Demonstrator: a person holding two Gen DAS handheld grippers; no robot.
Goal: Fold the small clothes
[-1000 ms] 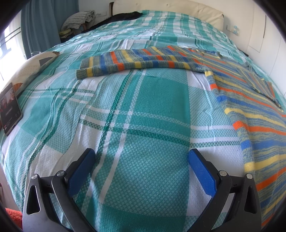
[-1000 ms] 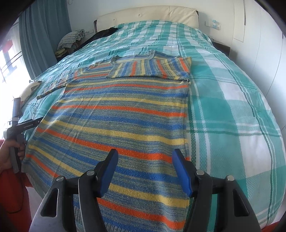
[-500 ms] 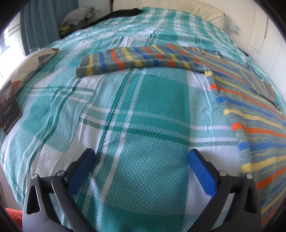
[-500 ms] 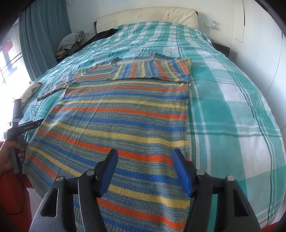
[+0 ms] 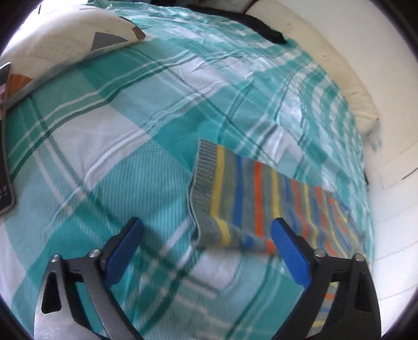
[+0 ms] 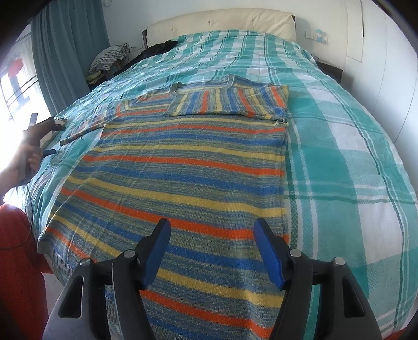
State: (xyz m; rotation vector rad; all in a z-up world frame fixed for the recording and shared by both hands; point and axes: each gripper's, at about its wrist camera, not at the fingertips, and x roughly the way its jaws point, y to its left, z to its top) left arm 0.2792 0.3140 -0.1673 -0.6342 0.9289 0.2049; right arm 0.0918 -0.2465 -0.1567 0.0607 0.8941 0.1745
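A striped knit sweater [image 6: 188,177] in blue, orange and yellow lies flat on the bed. Its right sleeve [image 6: 230,100] is folded across the chest. Its left sleeve [image 5: 250,198] stretches out sideways, the grey ribbed cuff [image 5: 205,170] at its end. My left gripper [image 5: 206,235] is open and empty, just above the sleeve near the cuff, the sleeve's near edge between the jaws. It shows small at the far left of the right wrist view [image 6: 51,136]. My right gripper [image 6: 211,248] is open and empty, above the sweater's hem.
The bed has a teal and white plaid cover [image 6: 339,162]. A patterned pillow [image 5: 68,39] and a dark tablet [image 5: 5,167] lie left of the sleeve. Dark clothes [image 6: 156,48] lie by the cream headboard [image 6: 222,22]. A white wall [image 6: 378,65] runs along the right.
My left gripper has moved forward and swung right, from over bare cover to right at the left sleeve's cuff. The right gripper and the sweater have stayed put.
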